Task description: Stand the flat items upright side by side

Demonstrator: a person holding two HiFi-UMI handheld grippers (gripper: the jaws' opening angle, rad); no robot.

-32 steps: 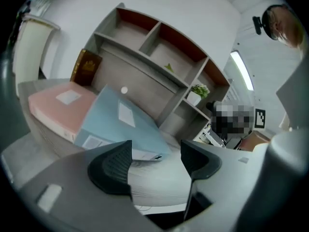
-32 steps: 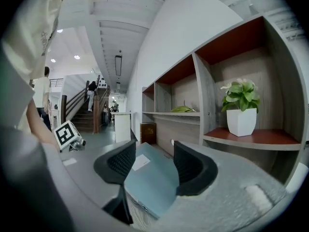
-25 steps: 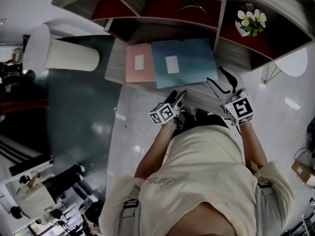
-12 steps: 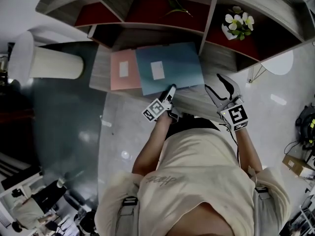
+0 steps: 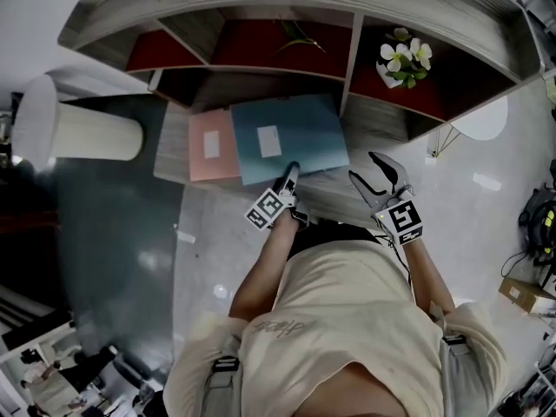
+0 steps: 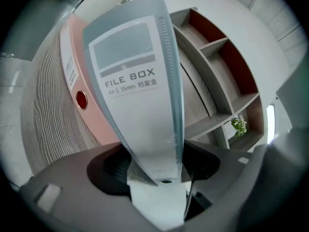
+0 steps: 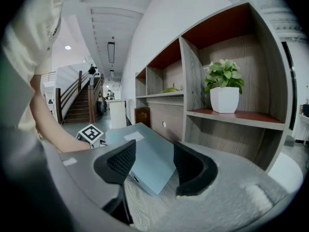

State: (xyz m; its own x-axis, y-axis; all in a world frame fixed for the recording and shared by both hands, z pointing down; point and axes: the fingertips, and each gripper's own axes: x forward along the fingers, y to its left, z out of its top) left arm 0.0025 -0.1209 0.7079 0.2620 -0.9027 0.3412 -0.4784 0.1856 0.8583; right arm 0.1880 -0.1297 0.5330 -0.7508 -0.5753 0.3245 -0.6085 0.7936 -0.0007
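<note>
A blue file box lies flat on the wooden desk, with a pink file box flat against its left side. My left gripper is at the blue box's near edge. In the left gripper view the blue box's labelled spine runs back between the jaws of the left gripper. These jaws have just been closing and both pads sit against it. The pink box lies beside it. My right gripper hovers open to the right, and from the right gripper the blue box shows ahead.
An open shelf unit rises behind the desk, with a potted plant in its right bay, also seen as the plant. A white cylinder stands on the floor at left. A round white table is at right.
My left gripper has moved forward from short of the desk to the blue box's near edge and rolled. The right gripper has shifted a little lower.
</note>
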